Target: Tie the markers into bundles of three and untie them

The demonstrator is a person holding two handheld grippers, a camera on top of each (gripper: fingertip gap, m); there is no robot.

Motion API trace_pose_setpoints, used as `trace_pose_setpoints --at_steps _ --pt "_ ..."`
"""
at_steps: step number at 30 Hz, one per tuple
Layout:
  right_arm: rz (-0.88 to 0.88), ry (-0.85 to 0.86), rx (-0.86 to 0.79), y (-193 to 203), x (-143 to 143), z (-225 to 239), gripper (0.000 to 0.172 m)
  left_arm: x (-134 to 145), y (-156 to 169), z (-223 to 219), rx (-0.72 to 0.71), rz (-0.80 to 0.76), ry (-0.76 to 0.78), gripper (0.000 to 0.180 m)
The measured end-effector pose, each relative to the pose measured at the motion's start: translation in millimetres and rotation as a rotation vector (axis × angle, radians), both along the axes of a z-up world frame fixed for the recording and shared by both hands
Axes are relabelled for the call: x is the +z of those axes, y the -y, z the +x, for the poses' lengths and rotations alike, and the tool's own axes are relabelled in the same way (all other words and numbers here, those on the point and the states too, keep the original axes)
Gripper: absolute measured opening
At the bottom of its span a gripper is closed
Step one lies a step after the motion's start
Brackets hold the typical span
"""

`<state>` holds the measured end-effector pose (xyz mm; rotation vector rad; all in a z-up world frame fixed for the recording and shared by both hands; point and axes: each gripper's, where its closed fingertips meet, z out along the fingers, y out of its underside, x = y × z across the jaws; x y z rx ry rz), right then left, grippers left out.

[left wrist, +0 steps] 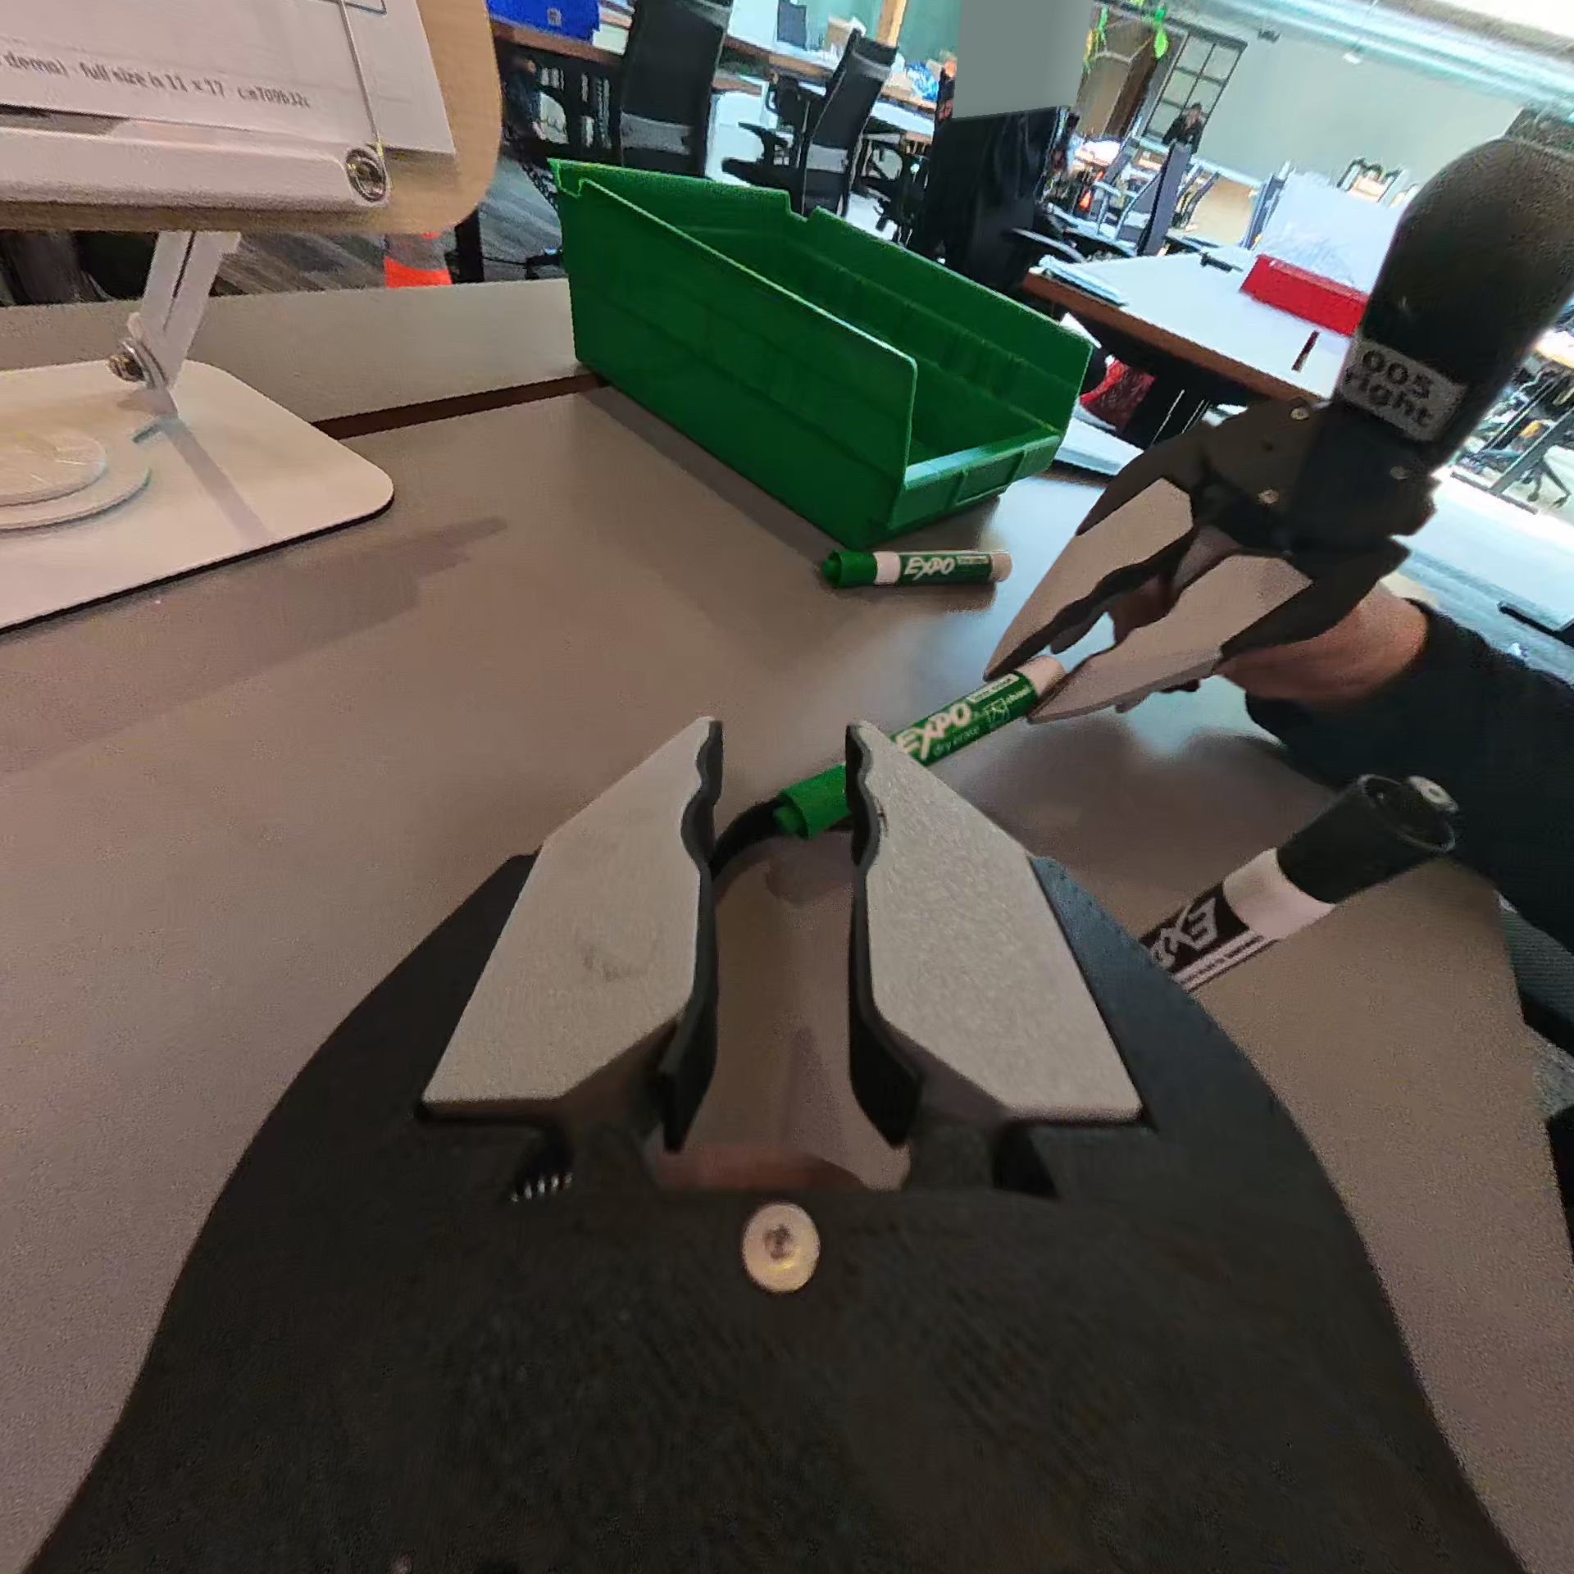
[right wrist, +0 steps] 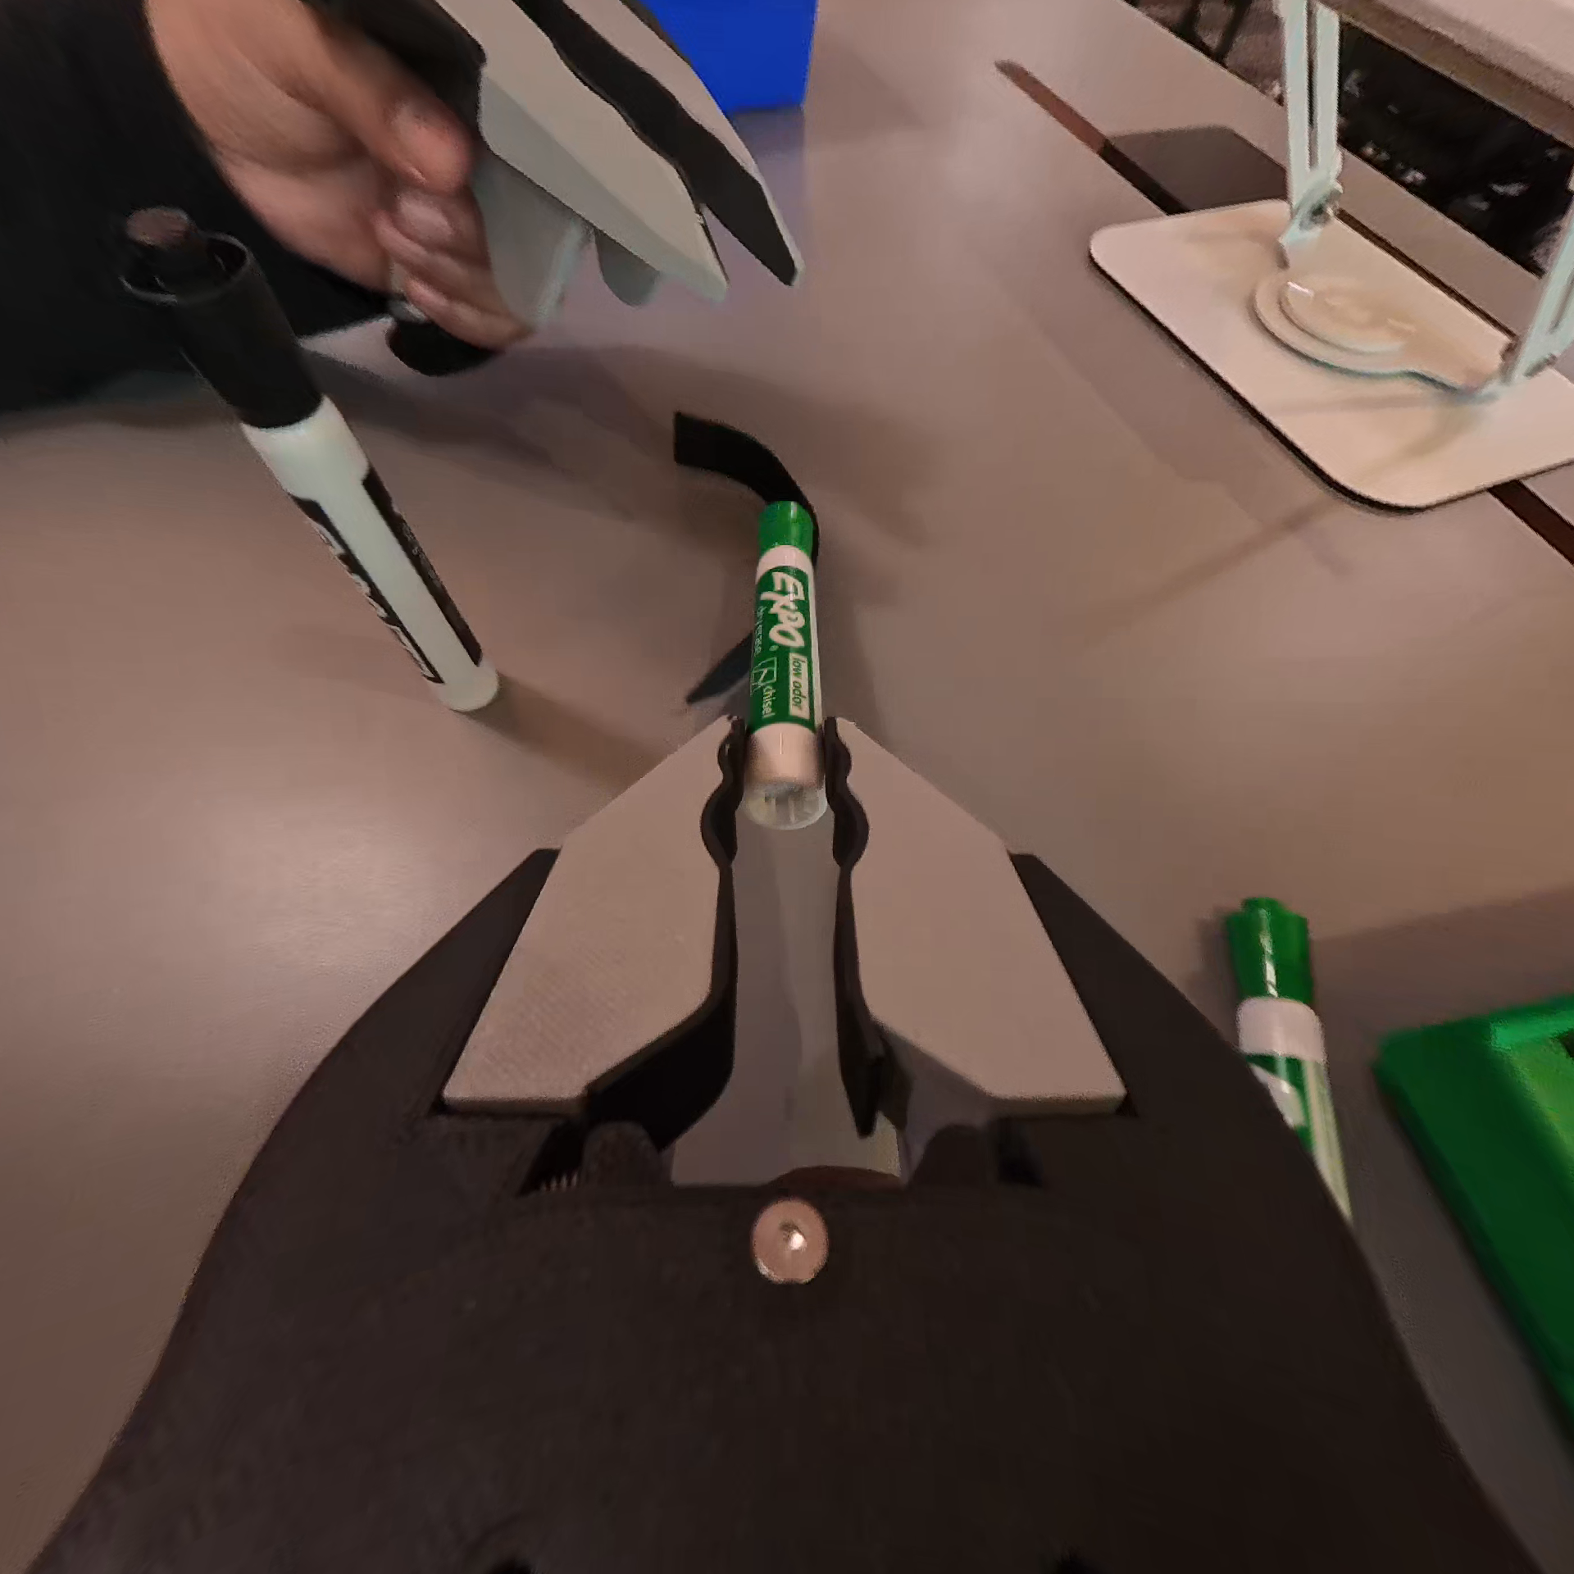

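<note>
Right tongs [right wrist: 784, 771]: my two pads are pressed on the white tail end of a green marker [right wrist: 785, 634], one on each side; its cap end points away from me and sits by a black strap [right wrist: 749, 464] that curls on the surface [right wrist: 255, 852].
Left tongs [left wrist: 784, 749]: parted, nothing gripped; the cap of that same green marker shows in the gap behind the tips, touching neither pad as far as I can see, with the black strap curving just under it.
Black marker [right wrist: 358, 528]: leans up off the surface beside my left hand [right wrist: 341, 170], its white end down on the surface and its black cap raised; what holds it up I cannot tell.
Second green marker [left wrist: 918, 567]: lies flat on the surface just in front of the green bin [left wrist: 818, 358], apart from both tongs.
White stand [left wrist: 170, 477]: its flat base rests on the surface, well apart from the markers.
</note>
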<state>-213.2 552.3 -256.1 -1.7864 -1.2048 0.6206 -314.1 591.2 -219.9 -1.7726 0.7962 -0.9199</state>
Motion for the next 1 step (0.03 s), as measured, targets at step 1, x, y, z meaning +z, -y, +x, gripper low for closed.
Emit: trace_pose_setpoints --at_steps 1 --pt "-0.001 0.017 -0.013 -1.5 -1.7 3.2 0.015 -1.8 0.0 0.6 0.0 0.003 -0.012 0.027"
